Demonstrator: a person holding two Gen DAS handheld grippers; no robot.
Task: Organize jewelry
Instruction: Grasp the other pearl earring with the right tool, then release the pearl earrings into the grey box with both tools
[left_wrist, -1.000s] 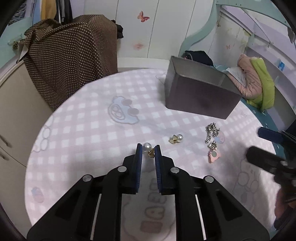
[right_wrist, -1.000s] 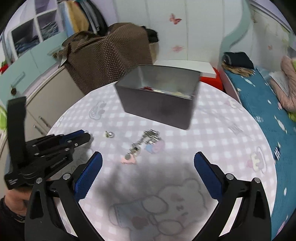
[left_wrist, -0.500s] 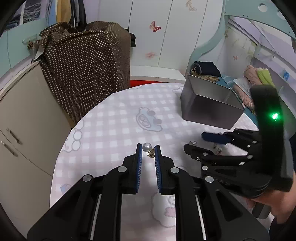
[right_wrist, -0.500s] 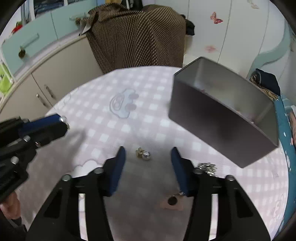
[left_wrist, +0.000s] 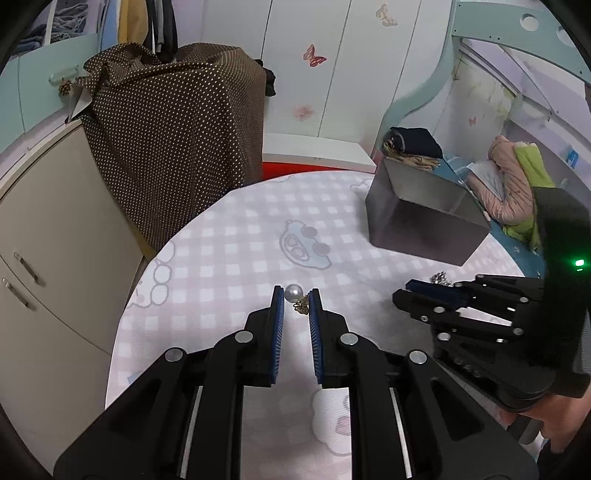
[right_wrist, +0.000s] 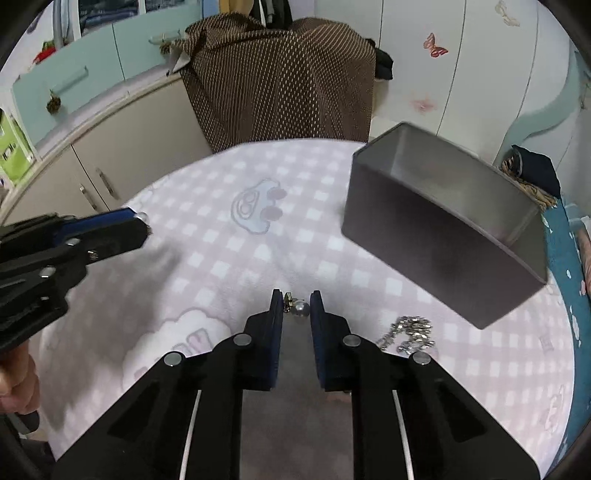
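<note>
Right wrist view: we are pinching the second pearl earring (right_wrist: 298, 307) on the worktop (right_wrist: 229, 266) in the narrowed right claw (right_wrist: 296, 300), while the left claw (left_wrist: 296, 300) is gripping its pearl earring (left_wrist: 295, 295), both bound for the metal box (right_wrist: 443, 236).

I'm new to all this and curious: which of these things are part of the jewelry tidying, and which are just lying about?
Job: left gripper with pearl earring; right gripper with second earring; silver chain; metal box.

Lying about: dotted cloth, cabinet, bedding.
</note>
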